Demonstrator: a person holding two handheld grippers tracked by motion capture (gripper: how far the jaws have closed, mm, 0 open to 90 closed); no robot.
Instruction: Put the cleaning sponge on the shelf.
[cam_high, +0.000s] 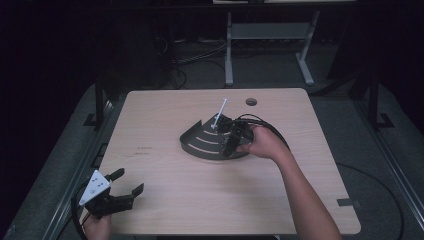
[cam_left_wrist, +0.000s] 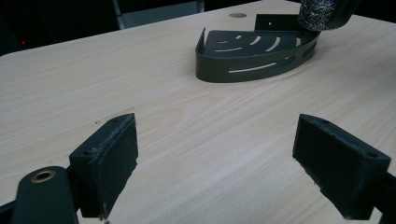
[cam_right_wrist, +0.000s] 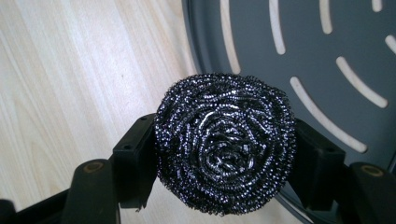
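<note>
From the high view, the right tool (cam_high: 234, 141) is over the near right part of a dark corner rack (cam_high: 205, 142) that lies in the middle of the tabletop (cam_high: 165, 107). The hand behind it holds it low and tilted toward the rack, probably because the thing in its jaws is meant to go into the rack or come out of it. A thin white stick (cam_high: 220, 113) lies at the far edge of the rack, partly on its back wall; I cannot tell what it is. A small round hole (cam_high: 251, 102) is in the tabletop further away. The left tool (cam_high: 125, 192) rests at the near left corner, well apart from the rack, so it does not stand in the way.

In the left gripper view, the two pads (cam_left_wrist: 112, 161) of the left tool stand wide apart with only bare wood between them; it has hold of nothing. Far ahead is the rack (cam_left_wrist: 243, 58), and over its right end hangs the steel scrubber (cam_left_wrist: 322, 14).

In the right gripper view, the steel scrubber (cam_right_wrist: 224, 142) sits between the jaws of the right tool (cam_right_wrist: 224, 168), which press on both its sides and grip it firmly. It hangs over the curved front rim of the rack (cam_right_wrist: 299, 42), half over the slotted floor and half over the wood. Nothing lies in the rack below it, so I judge that the way down is free.
</note>
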